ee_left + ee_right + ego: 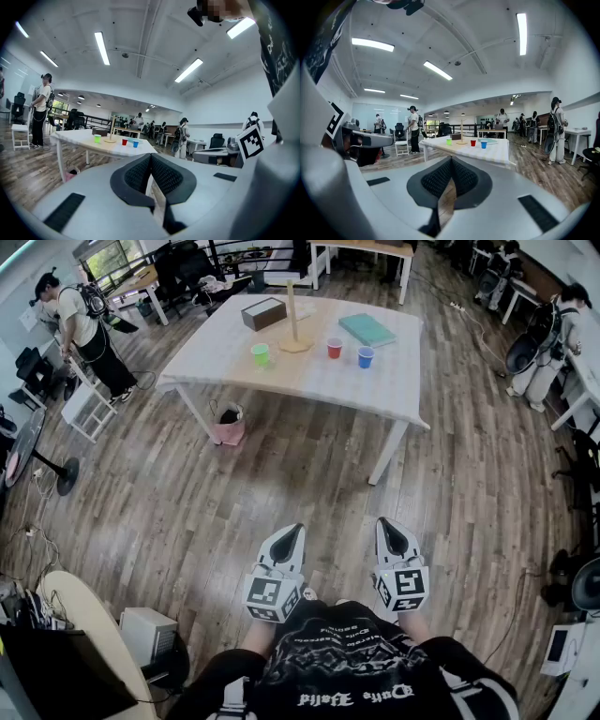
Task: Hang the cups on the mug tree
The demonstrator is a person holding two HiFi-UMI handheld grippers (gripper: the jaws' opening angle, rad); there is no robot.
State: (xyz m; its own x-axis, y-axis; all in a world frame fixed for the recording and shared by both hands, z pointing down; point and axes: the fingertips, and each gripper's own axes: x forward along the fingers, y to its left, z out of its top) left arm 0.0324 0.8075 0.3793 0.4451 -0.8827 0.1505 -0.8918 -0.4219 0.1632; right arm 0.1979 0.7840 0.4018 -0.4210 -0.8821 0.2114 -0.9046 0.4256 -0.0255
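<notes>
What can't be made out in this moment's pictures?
Handles: the green cup, red cup and blue cup are too small in every view.
Pegs: the mug tree is too thin and distant to count them in any view.
Contents: the brown box is too far away in the head view.

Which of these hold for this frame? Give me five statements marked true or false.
1. The green cup, red cup and blue cup stand on the table. True.
2. One cup already hangs on the mug tree. False: the tree is bare and all three cups are on the tabletop.
3. The left gripper grips the red cup. False: its jaws are shut on nothing, far from the table.
4. The right gripper is shut and empty. True.
5. In the head view, the green cup is right of the mug tree. False: it stands left of it.
</notes>
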